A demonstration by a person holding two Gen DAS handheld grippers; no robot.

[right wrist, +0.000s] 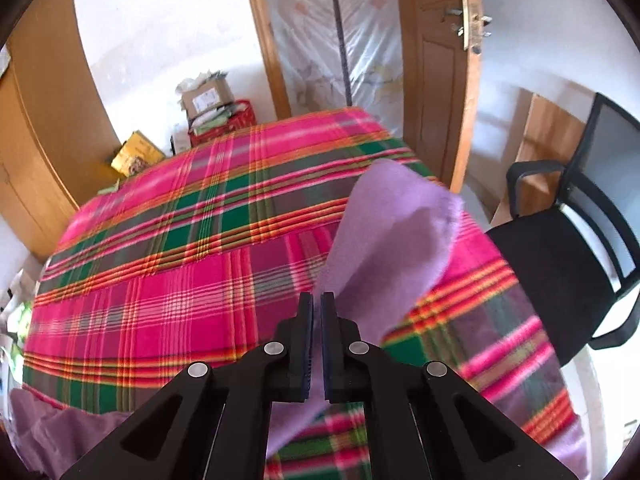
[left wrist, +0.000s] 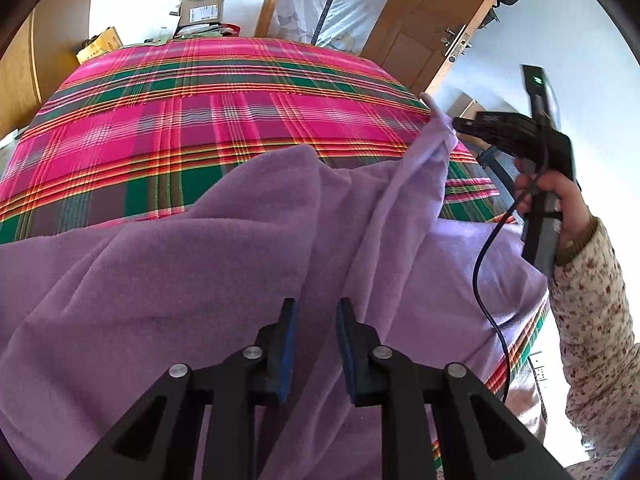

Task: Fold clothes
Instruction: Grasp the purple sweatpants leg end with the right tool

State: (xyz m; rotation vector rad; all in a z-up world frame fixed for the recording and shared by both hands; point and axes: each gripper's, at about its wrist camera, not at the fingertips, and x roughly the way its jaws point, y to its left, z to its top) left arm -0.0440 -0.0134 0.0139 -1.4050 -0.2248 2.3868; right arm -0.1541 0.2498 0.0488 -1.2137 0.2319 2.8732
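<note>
Black fingers of the left gripper (left wrist: 316,312) are seen nearest the lens, held apart with a clear gap; nothing is caught between the blue pads, and only the purple garment (left wrist: 200,260) lies beneath them. That garment is spread in rumpled folds over the near edge of the plaid bed cover (left wrist: 200,120), its lower part cut off by the frame.

One corner of the garment is drawn up toward the right edge of the bed, where it is pinched by the right gripper (left wrist: 460,124). In the right wrist view the pads (right wrist: 306,344) are almost closed, with a thin layer of purple fabric between them; the lifted flap is blurred. A hand (left wrist: 556,196) and floral sleeve (left wrist: 592,308) are seen on the handle, with a dark cable (left wrist: 486,280) hanging across the cloth.

Beyond the far edge, cardboard boxes (right wrist: 206,98) are stacked. A wooden door (right wrist: 440,80) and a black chair (right wrist: 560,248) are noted off the right side.
</note>
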